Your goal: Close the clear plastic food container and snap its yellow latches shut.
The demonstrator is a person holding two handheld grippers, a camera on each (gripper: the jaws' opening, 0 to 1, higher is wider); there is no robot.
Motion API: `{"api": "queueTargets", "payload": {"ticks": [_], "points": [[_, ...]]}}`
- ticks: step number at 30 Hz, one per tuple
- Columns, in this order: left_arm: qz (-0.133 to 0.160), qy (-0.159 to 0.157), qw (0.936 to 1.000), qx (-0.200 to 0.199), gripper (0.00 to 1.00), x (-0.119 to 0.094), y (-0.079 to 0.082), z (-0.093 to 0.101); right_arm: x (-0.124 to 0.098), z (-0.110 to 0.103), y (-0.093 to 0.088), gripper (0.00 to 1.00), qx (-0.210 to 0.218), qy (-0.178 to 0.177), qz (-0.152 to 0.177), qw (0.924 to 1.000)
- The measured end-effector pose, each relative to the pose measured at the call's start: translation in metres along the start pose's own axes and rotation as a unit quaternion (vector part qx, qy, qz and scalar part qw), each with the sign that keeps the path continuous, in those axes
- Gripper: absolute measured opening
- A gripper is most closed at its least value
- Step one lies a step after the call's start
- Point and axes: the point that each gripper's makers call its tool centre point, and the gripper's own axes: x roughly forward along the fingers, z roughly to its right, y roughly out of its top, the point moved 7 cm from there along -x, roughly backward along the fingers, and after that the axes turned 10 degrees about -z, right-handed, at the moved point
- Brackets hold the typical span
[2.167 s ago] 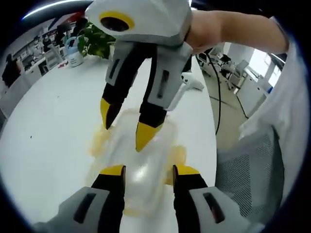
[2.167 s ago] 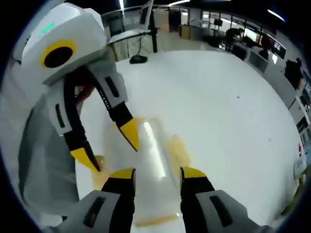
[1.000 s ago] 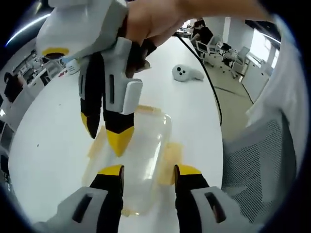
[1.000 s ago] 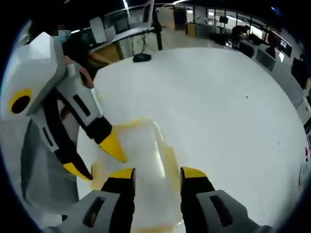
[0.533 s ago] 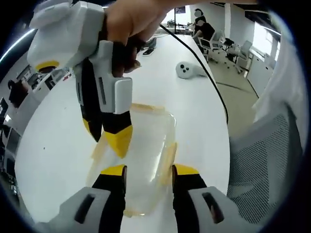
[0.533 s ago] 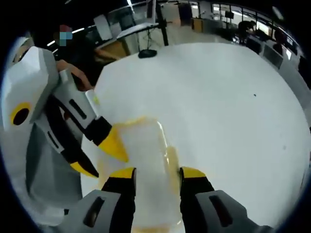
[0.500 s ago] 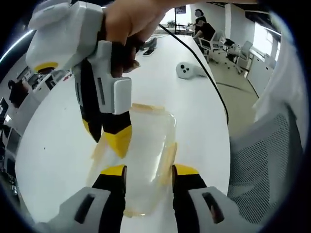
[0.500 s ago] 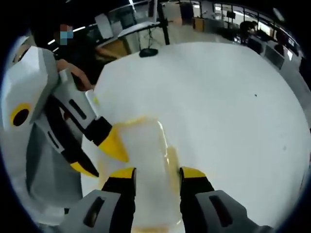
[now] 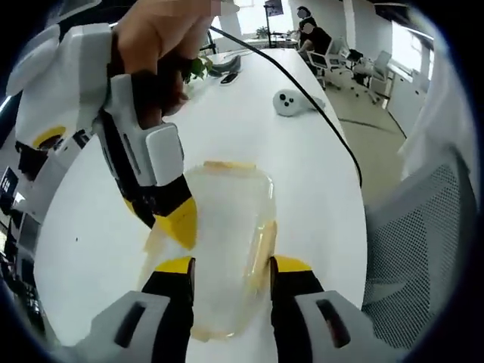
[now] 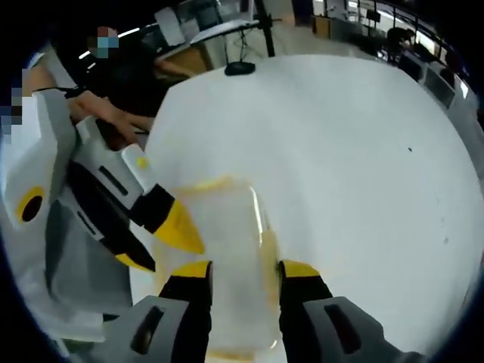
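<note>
- Directly ahead of the left tongs [image 9: 227,266], on the white tabletop [image 9: 302,174], the clear container [image 9: 227,227] is seen, long axis running away between the spread jaws.
- The right tongs [image 9: 168,221], state unclear, are placed at its left edge, beside a yellow latch [image 9: 263,240].

The left gripper [image 9: 225,266] has a light grey moulded body, black finger arms and bright yellow tips, each grey arm housing carrying a dark oblong slot. The right gripper [image 10: 243,270] is built the same: grey shell, black jaws, yellow ends. Seen from the left gripper view it also shows a white casing with a yellow ring around a dark round opening, and a white rectangular block on one finger arm. The hand [image 9: 155,30] gripping it is bare, with no sleeve visible
</note>
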Motion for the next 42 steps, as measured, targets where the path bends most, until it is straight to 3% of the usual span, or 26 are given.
{"api": "queueTargets", "payload": {"ticks": [5,11,12,13,14,15,19,34,42], "points": [[-0.014,0.026,0.9986,0.044,0.38,0.004,0.001,0.004,0.002,0.001,0.003,0.32,-0.014,0.008,-0.015,0.9998],[-0.016,0.023,0.999,0.035,0.36,0.004,0.001,0.002,0.002,-0.001,0.006,0.31,-0.016,0.005,-0.031,0.9994],[-0.037,0.047,0.9978,0.027,0.34,0.003,-0.002,-0.001,0.003,0.0,0.006,0.3,-0.012,0.005,-0.034,0.9993],[-0.022,0.031,0.9986,0.036,0.33,0.003,0.003,-0.001,0.005,-0.001,0.007,0.29,-0.011,0.006,-0.04,0.9991],[-0.039,0.038,0.9981,0.028,0.33,0.001,0.001,-0.006,0.006,-0.001,0.012,0.29,-0.019,0.007,-0.031,0.9993],[-0.041,0.035,0.9981,0.029,0.33,0.003,0.004,-0.001,0.006,-0.001,0.012,0.29,-0.02,0.014,-0.042,0.9988],[-0.028,0.035,0.9983,0.037,0.34,0.004,0.001,0.003,0.005,-0.001,0.011,0.3,-0.018,0.014,-0.048,0.9986],[-0.02,0.037,0.9977,0.053,0.37,0.004,0.003,0.004,0.001,0.0,0.001,0.32,-0.003,0.016,-0.015,0.9998],[-0.017,0.029,0.9981,0.051,0.38,0.002,0.004,0.002,-0.001,-0.004,0.0,0.32,0.007,-0.005,-0.013,0.9999]]}}
